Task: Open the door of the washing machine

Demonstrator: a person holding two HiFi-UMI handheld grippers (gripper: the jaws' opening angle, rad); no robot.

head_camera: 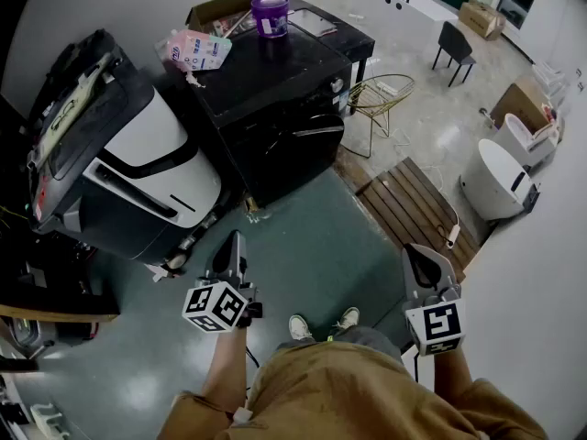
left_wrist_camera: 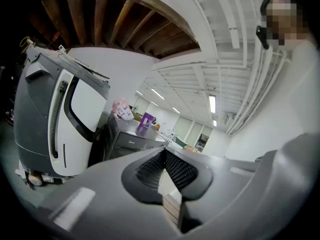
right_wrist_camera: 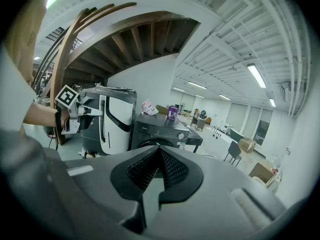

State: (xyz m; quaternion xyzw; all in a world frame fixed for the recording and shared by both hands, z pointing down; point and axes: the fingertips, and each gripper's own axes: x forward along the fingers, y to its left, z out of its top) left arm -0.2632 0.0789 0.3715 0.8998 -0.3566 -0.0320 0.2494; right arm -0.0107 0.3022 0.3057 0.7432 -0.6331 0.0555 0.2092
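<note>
The black washing machine (head_camera: 275, 108) stands ahead of me, its round front door (head_camera: 310, 149) shut and facing the green floor. The left gripper view shows the washing machine (left_wrist_camera: 125, 140) from its side, and the right gripper view shows the washing machine (right_wrist_camera: 161, 128) from the front, just above the jaws. My left gripper (head_camera: 236, 239) and right gripper (head_camera: 418, 254) are held low, well short of the machine. The left gripper (left_wrist_camera: 163, 154) and the right gripper (right_wrist_camera: 159, 151) are both shut with nothing between the pads.
A purple tub (head_camera: 270, 14) and a pink packet (head_camera: 194, 50) lie on the washer's top. A big grey and white machine (head_camera: 119, 168) leans at its left. A wooden pallet (head_camera: 413, 211), a gold wire chair (head_camera: 381, 96) and a white round appliance (head_camera: 498, 180) stand to the right.
</note>
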